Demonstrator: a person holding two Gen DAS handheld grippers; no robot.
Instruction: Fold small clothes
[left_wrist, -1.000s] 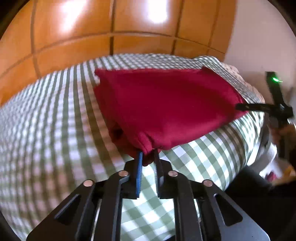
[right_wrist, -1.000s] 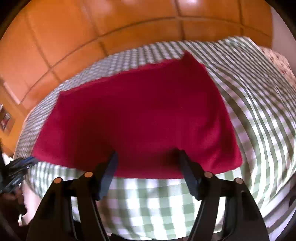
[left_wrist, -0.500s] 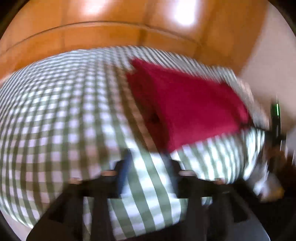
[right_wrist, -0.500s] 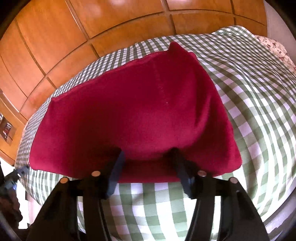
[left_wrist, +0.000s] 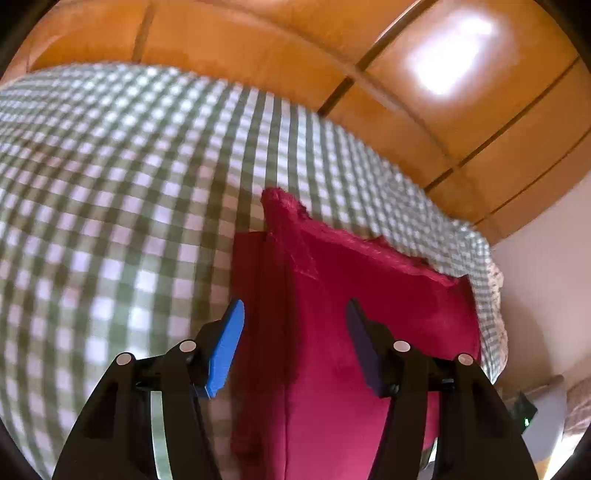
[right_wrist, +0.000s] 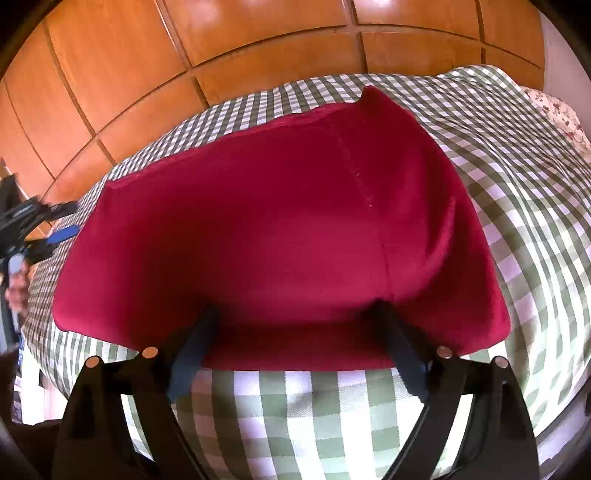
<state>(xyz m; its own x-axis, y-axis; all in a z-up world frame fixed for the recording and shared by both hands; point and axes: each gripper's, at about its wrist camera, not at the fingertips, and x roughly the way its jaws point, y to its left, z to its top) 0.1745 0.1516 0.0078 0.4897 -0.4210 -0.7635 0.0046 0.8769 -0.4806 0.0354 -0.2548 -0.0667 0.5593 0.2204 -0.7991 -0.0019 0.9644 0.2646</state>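
Nearest the right gripper (right_wrist: 295, 354), its jaws are opening off the red garment (right_wrist: 280, 221), already dropped by the left gripper (left_wrist: 295, 343), which swung along its side edge, also opening; farther back, folded cloth lies flat on the checked bedspread (right_wrist: 517, 192), fold likely done

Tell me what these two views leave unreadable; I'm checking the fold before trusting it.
- Garment near edge, right wrist view: the right gripper, jaws opening, covers parts of it.
- Garment's lower end, left wrist view: cut off by the frame edge and the left gripper, jaws opening.
- Bedcover, left wrist view: blurred.
- Layers of the fold: hidden beneath the top layer in both views.
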